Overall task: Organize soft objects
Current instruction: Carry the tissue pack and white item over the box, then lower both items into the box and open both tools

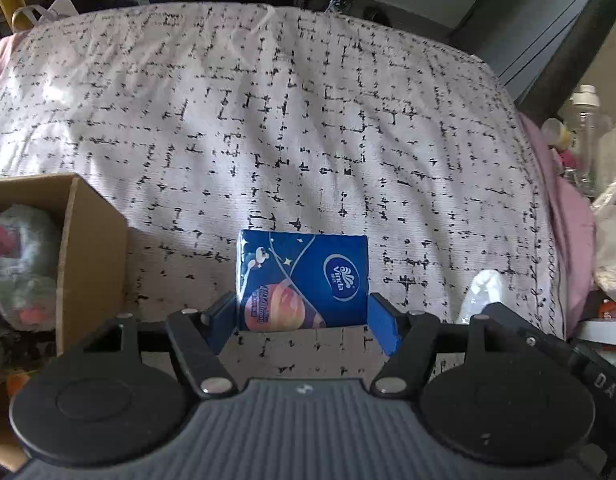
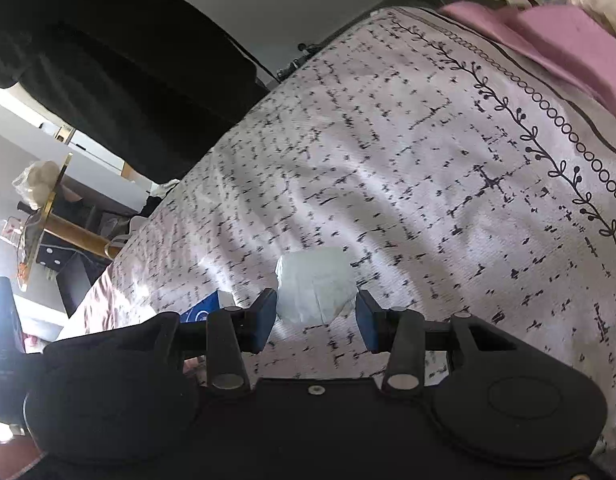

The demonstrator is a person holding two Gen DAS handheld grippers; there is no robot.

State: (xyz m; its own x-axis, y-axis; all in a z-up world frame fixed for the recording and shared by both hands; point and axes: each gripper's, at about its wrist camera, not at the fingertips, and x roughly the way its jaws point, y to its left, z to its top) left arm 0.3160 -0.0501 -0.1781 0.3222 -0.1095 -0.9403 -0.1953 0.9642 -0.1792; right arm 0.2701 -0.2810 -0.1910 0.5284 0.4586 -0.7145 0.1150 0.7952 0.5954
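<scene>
Left tongs (image 1: 303, 322) clenched on blue tissue pack (image 1: 301, 280) | right tongs (image 2: 316, 314) gripping white wrapped bundle (image 2: 314, 288) | both above bed (image 1: 267, 120)

Soft daylight streaks the white black-flecked bedspread (image 1: 308, 128) with long diagonal shadows, glare blooms at the left, and fisheye edges bend, slightly blurred, around dim corners.
</scene>
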